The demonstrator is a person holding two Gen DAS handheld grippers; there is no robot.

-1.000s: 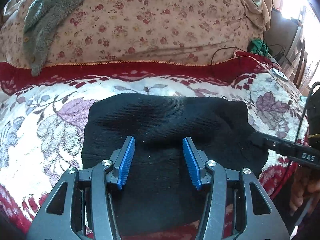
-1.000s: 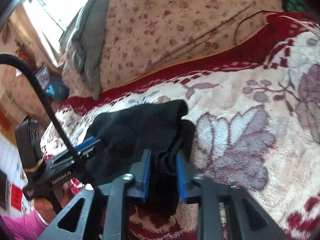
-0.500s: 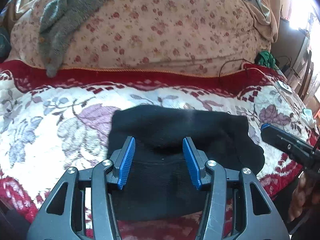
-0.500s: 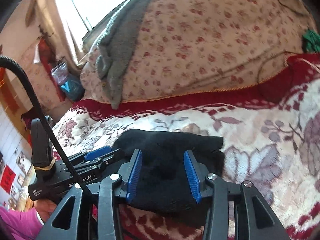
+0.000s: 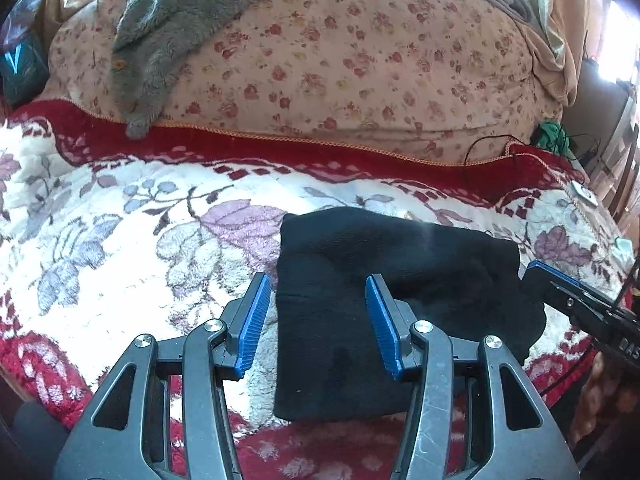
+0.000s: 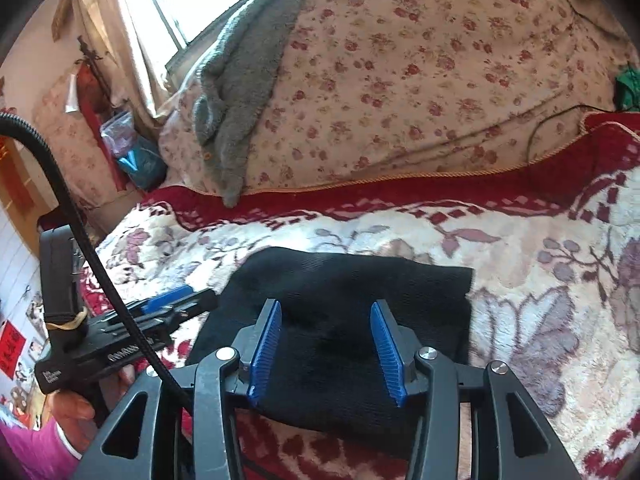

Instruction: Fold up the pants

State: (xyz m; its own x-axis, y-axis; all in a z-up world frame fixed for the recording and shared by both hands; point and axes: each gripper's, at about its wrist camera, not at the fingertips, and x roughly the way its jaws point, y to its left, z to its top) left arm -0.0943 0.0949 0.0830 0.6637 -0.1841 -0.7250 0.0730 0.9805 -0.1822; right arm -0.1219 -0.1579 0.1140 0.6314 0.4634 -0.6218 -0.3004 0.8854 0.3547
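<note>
A flowered blanket (image 5: 120,248) covers the bed, with a floral quilt (image 5: 340,60) heaped behind it and a grey towel (image 5: 160,36) draped over that. The black pants (image 5: 380,280) lie folded into a compact block on the blanket near its front edge. The left gripper (image 5: 316,316) hangs over them with jaws apart and empty, and the right gripper (image 6: 326,348), whose jaws have just been opening, holds nothing.

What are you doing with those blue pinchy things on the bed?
A person is folding black pants on the flowery blanket, with tongs in each hand. The pants already lie in a small folded bundle. The left tongs are open above it, holding nothing. The right tongs have just been opening, and their pads touch no cloth.
</note>
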